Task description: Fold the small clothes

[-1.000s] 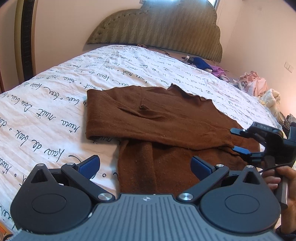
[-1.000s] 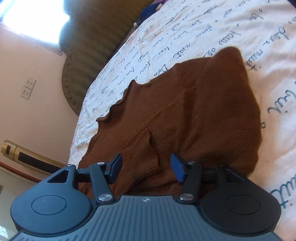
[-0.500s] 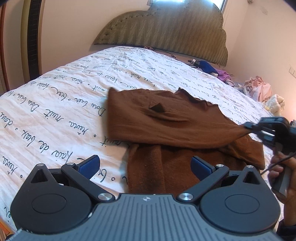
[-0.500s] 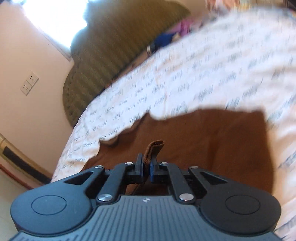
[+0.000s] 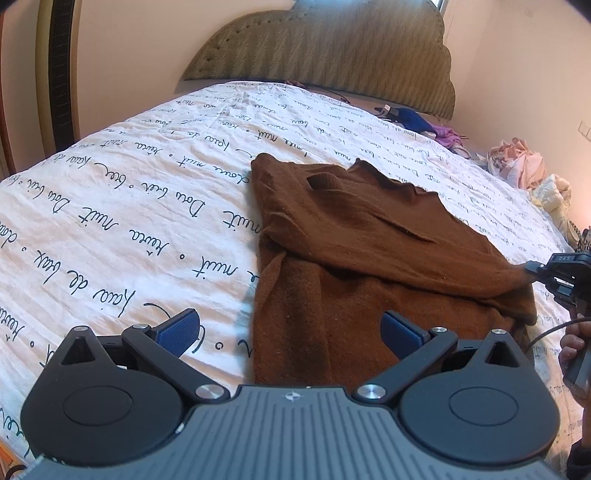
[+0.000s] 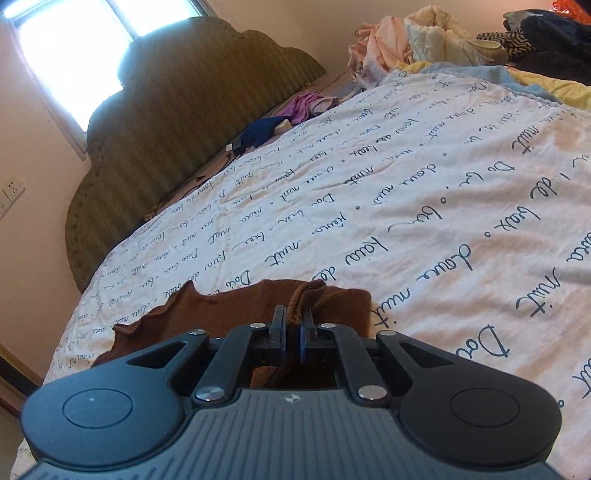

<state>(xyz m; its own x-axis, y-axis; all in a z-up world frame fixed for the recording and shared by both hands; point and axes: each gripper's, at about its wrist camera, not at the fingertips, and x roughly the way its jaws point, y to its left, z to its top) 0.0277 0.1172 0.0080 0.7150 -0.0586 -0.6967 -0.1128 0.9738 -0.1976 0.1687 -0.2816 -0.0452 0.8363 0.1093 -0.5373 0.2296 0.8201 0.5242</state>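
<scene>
A brown knit sweater (image 5: 369,258) lies on a bed (image 5: 129,206) covered by a white quilt printed with looping black script, roughly at the middle of the mattress and partly folded, one sleeve laid across its body and the ruffled collar turned toward the headboard (image 5: 332,55). The right gripper (image 6: 292,325), seen from its own camera, is clenched on a ribbed fold of the sweater (image 6: 236,310): brown cloth stands pinched between the two blue-padded fingers (image 6: 303,332), which have just closed on it. From the left wrist view the same right gripper (image 5: 533,267) reaches in at the frame's right edge, the sweater's near corner drawn taut toward its tip, with a person's hand (image 5: 576,343) on the handle below. The left gripper (image 5: 288,332) hangs over the sweater's lower hem with its fingers (image 5: 177,326) spread wide, released and grasping nothing; one finger sits above bare quilt, the other above brown cloth. Loose garments in purple and dark blue (image 6: 280,118) lie by the padded olive headboard, and a pile of pale pink and cream laundry (image 6: 417,33) sits beyond the far side of the bed.
</scene>
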